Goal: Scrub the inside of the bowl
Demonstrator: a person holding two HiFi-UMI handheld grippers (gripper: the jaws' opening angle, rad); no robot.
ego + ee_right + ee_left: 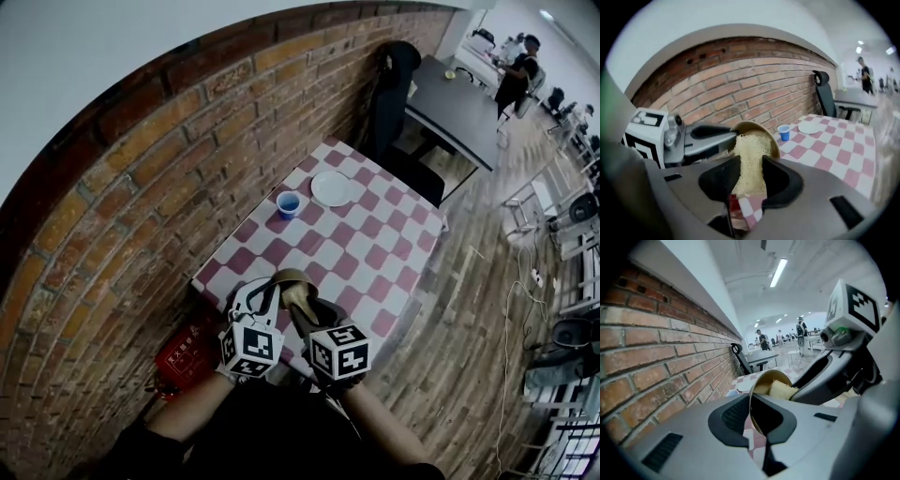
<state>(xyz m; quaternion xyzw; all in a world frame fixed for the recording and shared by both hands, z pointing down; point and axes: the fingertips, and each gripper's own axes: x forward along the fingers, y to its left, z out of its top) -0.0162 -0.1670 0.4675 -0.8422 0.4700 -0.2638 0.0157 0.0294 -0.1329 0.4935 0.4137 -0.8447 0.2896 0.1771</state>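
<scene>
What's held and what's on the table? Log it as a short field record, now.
left hand-held gripper: shut on the rim of the bowl; bowl tilted
right hand-held gripper: shut on the sponge
sponge position: reaching into the bowl, against its inner wall
table: checked cloth
far end of table: blue cup beside white plate, not touching

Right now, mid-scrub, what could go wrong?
1. The left gripper pinches the bowl by its rim only, in the air; sponge pressure could lever it loose.
2. The bowl hangs near the table's near edge; if dropped, it might hit the floor.
3. The right gripper holds the sponge by one end; it could bend or slip out.
</scene>
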